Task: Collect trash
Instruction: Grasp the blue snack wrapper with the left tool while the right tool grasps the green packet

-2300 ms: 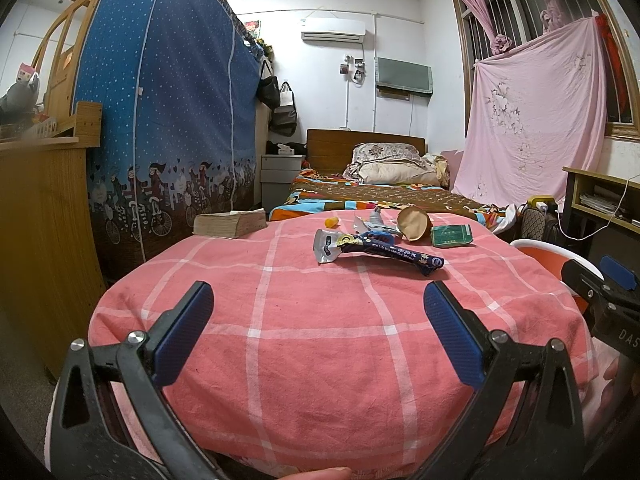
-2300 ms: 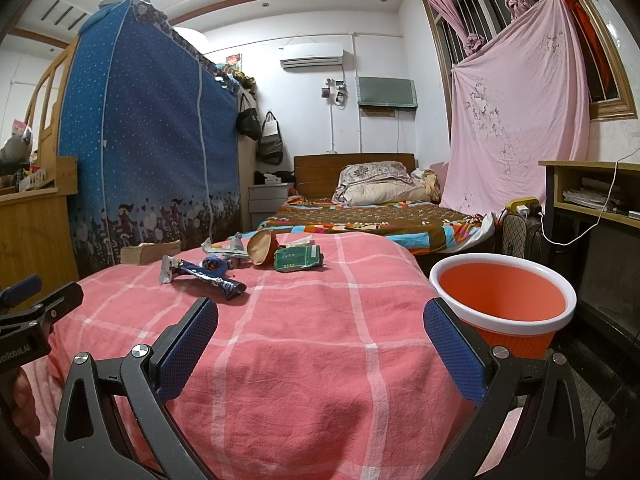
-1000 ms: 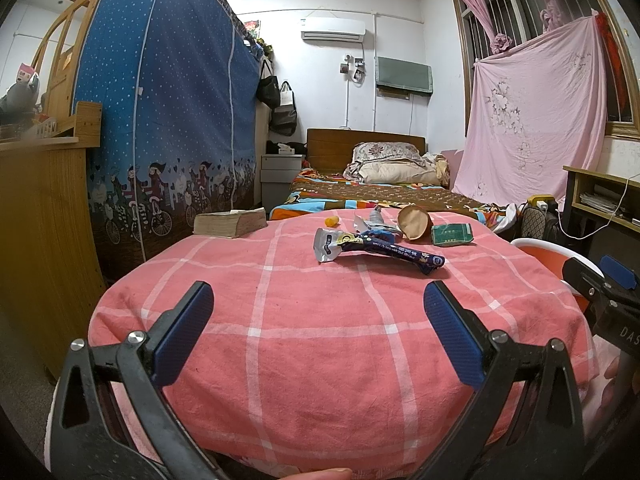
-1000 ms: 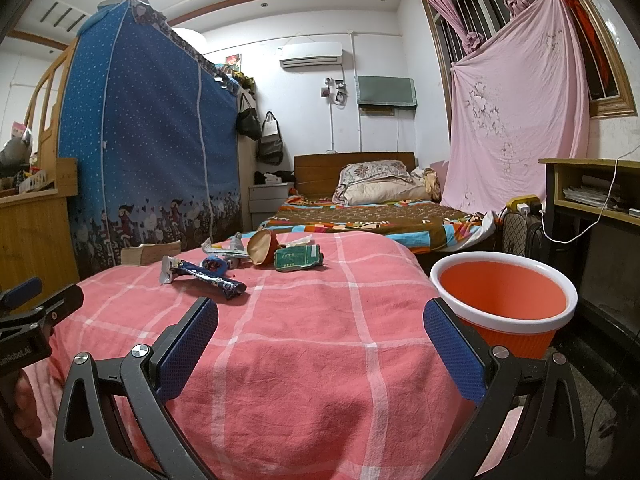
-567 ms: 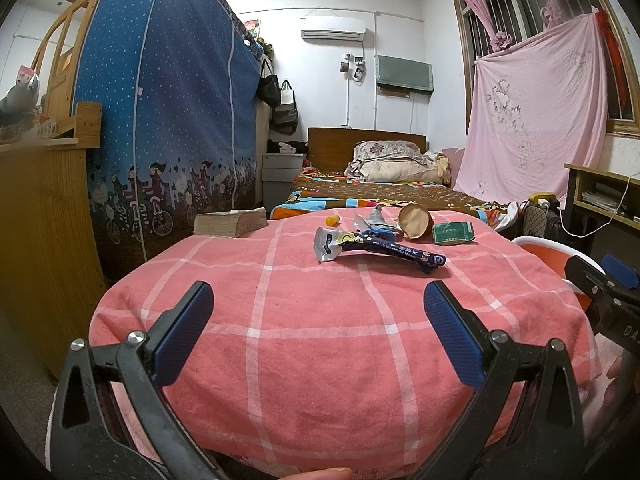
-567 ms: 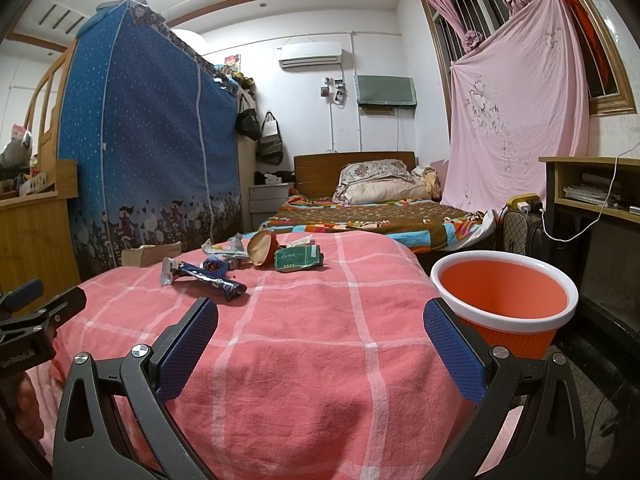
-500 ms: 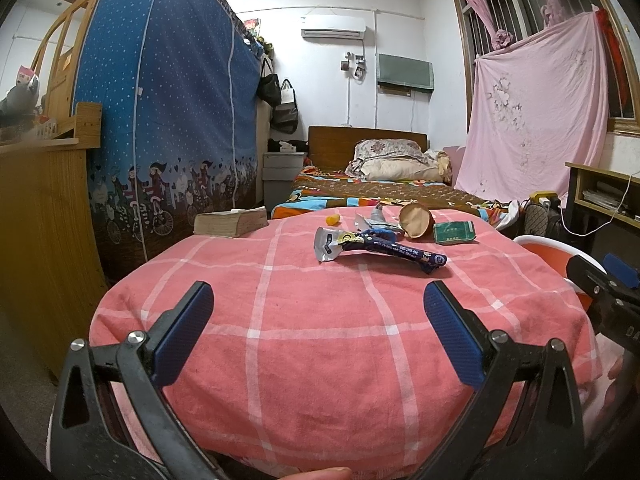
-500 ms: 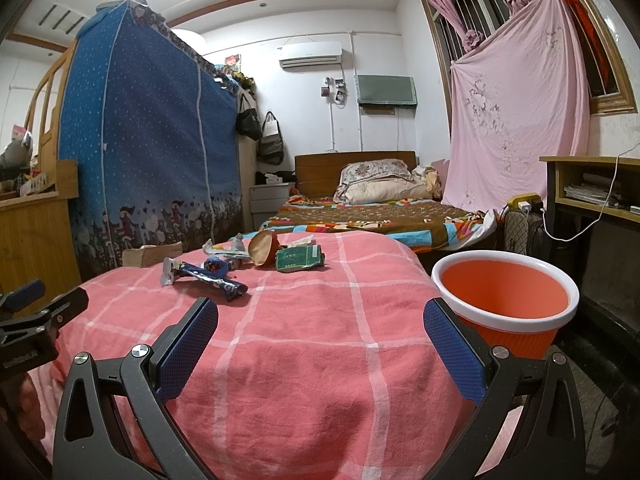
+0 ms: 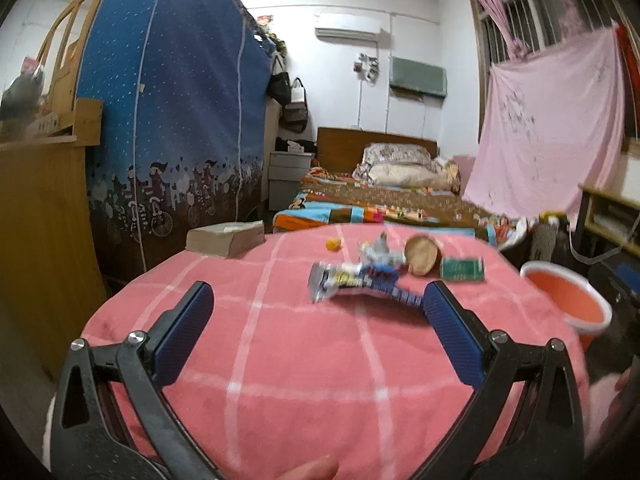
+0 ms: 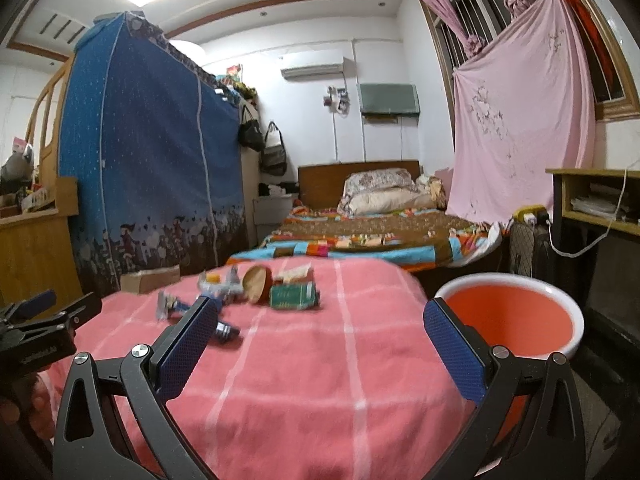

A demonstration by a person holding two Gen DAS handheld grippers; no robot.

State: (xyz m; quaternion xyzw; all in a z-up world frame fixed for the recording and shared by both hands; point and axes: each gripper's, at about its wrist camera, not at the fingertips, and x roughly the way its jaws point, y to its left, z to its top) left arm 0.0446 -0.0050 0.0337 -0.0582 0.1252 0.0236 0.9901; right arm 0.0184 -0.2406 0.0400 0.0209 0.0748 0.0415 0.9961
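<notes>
both claws have pushed forward over the pink-clothed surface (image 9: 304, 360) toward the litter. left claw (image 9: 318, 312) and right claw (image 10: 320, 322) gape apart, empty. the blue wrapper (image 9: 360, 282), brown cup (image 9: 420, 254) and green packet (image 10: 294, 296) lie mid-surface; the orange bin (image 10: 508, 316) waits just beside its right edge. approach step, likely; next, close on one piece.

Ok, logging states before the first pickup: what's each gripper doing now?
Left gripper: open, holding nothing.
Right gripper: open, holding nothing.
</notes>
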